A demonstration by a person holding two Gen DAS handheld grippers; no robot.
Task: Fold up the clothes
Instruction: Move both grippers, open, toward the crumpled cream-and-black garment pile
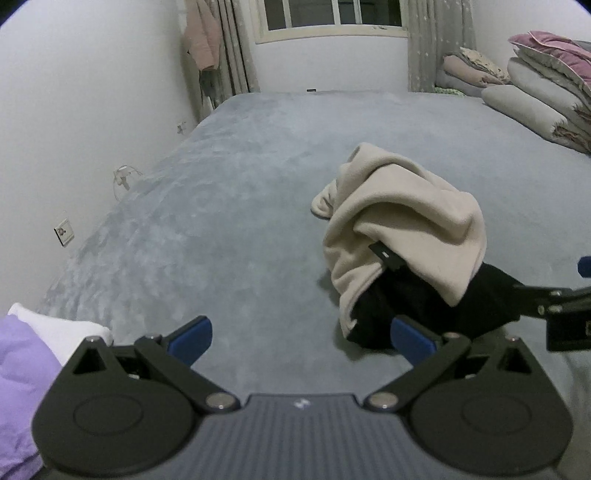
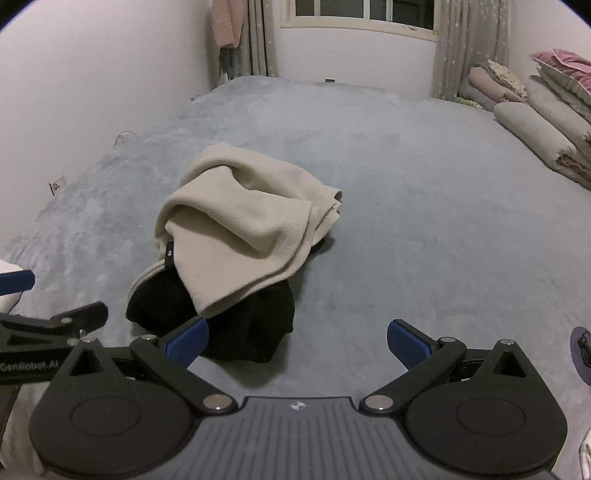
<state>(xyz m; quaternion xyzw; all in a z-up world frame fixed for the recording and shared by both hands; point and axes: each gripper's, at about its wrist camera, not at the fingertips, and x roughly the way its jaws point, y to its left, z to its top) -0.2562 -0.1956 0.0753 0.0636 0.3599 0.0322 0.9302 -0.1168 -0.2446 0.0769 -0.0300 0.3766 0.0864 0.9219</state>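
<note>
Grey bed (image 2: 406, 177), crumpled cream garment (image 2: 243, 225) ahead-left of right hand-held gripper (image 2: 295, 341), fingers spread

Black garment (image 2: 255, 325) was mostly buried under the cream garment (image 2: 240, 229); type and full outline couldn't be read. Small black tag (image 1: 386, 255) on the cream piece: print too small. Purple cloth (image 1: 18, 369) and white cloth (image 1: 62, 332) were cut by the left wrist view's left edge. Folded quilts (image 1: 535, 99) ran off the right edge. Dark round object (image 2: 581, 350) at the right wrist view's right edge was clipped, unidentifiable. Hanging pink garment (image 2: 227, 22) was cropped at the top.
</note>
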